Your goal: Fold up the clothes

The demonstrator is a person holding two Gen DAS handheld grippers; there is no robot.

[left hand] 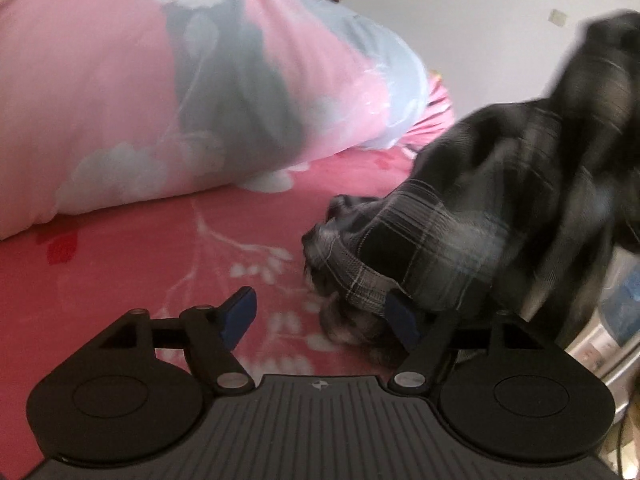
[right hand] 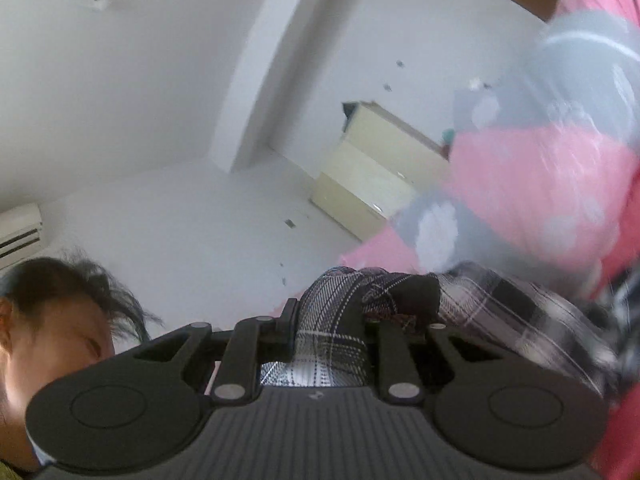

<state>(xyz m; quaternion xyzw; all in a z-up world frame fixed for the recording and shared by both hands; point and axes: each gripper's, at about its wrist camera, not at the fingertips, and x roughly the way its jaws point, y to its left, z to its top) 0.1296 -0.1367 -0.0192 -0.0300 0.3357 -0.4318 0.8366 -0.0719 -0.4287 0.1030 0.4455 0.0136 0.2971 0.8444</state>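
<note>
Garment: soft black-and-grey plaid woven cloth garment
Sheet: matt pink floral cotton bed sheet
Grippers: matt black ribbed plastic left gripper

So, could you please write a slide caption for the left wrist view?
Open left gripper over the pink floral bedsheet, beside the dark plaid garment.
</note>
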